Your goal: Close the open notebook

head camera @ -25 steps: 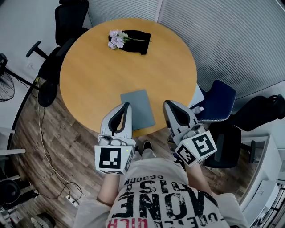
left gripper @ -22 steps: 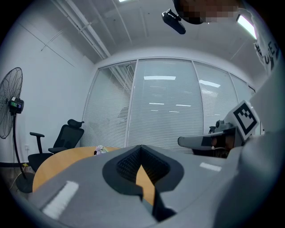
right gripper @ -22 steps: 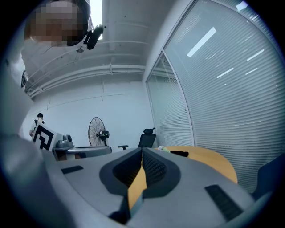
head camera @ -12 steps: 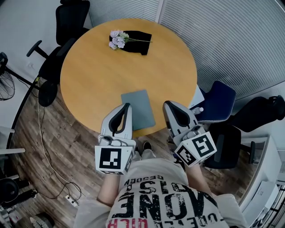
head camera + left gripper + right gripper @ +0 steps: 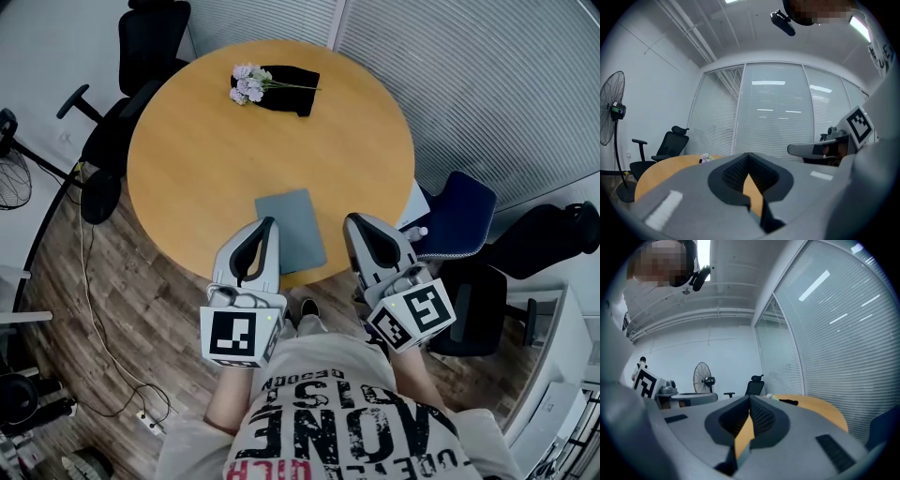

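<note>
Found the grey notebook lying flat and shut on the round wooden table, low in the centre of the head view, near the table's lower rim. Held the left gripper just to its left, tip overlapping the notebook's lower-left edge in the picture; could not tell whether touching. Held the right gripper just to its right, apart from the cover. Saw both pairs of jaws pressed together at the tips, nothing gripped, only tabletop showing through the hollow behind them. Noted pale flowers on a black cloth at upper centre, well apart from the notebook.
</note>
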`<state>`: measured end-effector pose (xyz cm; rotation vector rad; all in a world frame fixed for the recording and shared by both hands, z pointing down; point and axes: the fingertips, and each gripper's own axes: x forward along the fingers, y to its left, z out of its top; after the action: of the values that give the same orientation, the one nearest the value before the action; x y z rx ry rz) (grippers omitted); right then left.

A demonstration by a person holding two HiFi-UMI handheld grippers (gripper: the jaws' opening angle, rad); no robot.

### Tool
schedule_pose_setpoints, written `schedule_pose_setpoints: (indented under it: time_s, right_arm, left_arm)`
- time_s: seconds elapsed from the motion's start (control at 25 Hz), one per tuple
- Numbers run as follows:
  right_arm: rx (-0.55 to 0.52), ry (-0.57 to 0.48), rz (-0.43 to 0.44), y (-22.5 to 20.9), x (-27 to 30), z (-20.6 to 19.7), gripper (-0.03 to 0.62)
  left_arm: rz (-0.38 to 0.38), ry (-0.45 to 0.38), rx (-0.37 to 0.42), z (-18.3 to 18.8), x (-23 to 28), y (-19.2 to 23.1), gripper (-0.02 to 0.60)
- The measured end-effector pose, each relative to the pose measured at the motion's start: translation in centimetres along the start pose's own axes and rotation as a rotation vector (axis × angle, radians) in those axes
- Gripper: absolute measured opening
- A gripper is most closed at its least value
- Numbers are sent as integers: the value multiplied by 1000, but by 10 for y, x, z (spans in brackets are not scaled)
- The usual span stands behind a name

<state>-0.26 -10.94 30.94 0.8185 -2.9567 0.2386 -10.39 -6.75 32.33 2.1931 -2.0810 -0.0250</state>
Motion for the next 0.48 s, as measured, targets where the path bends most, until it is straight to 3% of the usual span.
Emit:
schedule_pose_setpoints:
  time_s: [0.48]
  right_arm:
    - [13, 1, 13, 2, 1, -2, 12]
  left_arm:
    - [-3, 11, -4, -4, 0, -3, 11]
